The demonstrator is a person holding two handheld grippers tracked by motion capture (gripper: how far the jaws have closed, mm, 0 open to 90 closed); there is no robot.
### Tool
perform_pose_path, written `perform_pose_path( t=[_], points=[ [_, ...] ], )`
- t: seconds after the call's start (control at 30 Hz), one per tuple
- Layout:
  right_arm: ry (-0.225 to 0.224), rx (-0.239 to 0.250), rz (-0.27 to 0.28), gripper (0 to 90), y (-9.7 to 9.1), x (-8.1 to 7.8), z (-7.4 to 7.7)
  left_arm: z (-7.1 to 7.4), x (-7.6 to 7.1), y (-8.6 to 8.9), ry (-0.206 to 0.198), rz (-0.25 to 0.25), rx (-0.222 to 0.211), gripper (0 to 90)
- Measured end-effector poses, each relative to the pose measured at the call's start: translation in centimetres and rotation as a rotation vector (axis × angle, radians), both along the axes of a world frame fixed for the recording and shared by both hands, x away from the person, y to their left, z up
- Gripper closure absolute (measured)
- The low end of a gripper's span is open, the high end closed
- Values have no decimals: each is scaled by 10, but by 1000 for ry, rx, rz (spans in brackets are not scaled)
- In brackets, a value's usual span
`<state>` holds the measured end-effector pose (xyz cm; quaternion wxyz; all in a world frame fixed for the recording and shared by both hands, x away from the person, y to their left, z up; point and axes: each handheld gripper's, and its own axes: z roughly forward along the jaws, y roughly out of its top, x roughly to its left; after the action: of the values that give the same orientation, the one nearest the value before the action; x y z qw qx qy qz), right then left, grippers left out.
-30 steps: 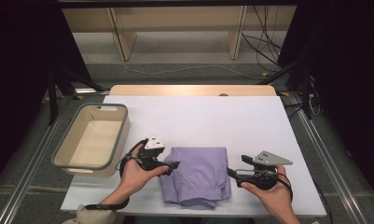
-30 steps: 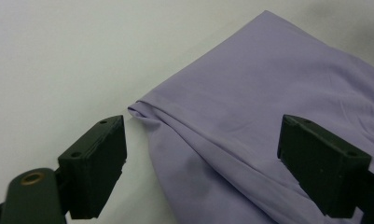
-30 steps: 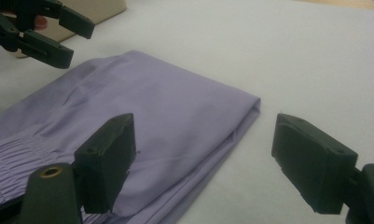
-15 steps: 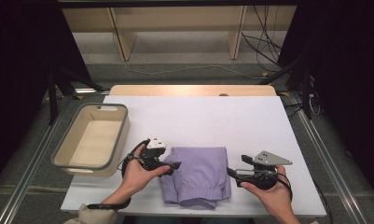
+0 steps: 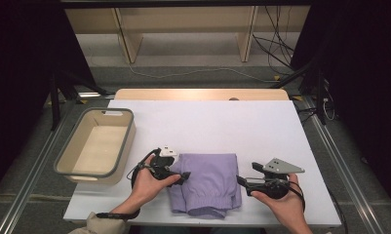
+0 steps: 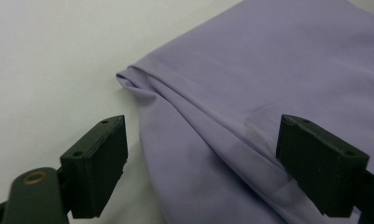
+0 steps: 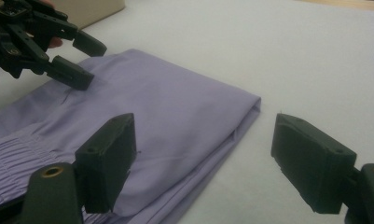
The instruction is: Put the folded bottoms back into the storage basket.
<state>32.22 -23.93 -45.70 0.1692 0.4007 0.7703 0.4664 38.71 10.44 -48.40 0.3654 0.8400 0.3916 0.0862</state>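
A folded purple garment (image 5: 206,181) lies on the white table near its front edge, elastic waistband toward the person. My left gripper (image 5: 185,176) stands open at the garment's left edge. In the left gripper view (image 6: 201,128) one jaw hangs over bare table and the other over the cloth (image 6: 268,70), with the folded edge between them. My right gripper (image 5: 241,181) is open at the garment's right edge, and its view (image 7: 203,133) shows the cloth's corner (image 7: 175,107) between the jaws. The left gripper (image 7: 84,63) also appears there, far across the cloth.
A beige rectangular bin (image 5: 126,136) sits on the table to the left of the left hand and holds nothing. The white tabletop (image 5: 222,126) stretches bare behind the garment. Cables and shelf legs lie on the floor beyond the table's far edge.
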Motion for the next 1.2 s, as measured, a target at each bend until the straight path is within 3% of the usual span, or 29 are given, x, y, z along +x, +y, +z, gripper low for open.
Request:
perform_pose_path(
  t=[0.2,0.5,0.8,1.2],
  points=[
    [1,-4,2,234,0,0,0,-6,-3,-4,11,13,32,167],
    [3,-1,6,240,0,0,0,-6,-10,-12,-21,17,78,238],
    [7,-3,9,243,1,0,-1,-5,-11,-13,-46,5,91,378],
    [9,5,17,247,2,0,-1,-5,-14,-19,-58,-18,73,618]
  ],
)
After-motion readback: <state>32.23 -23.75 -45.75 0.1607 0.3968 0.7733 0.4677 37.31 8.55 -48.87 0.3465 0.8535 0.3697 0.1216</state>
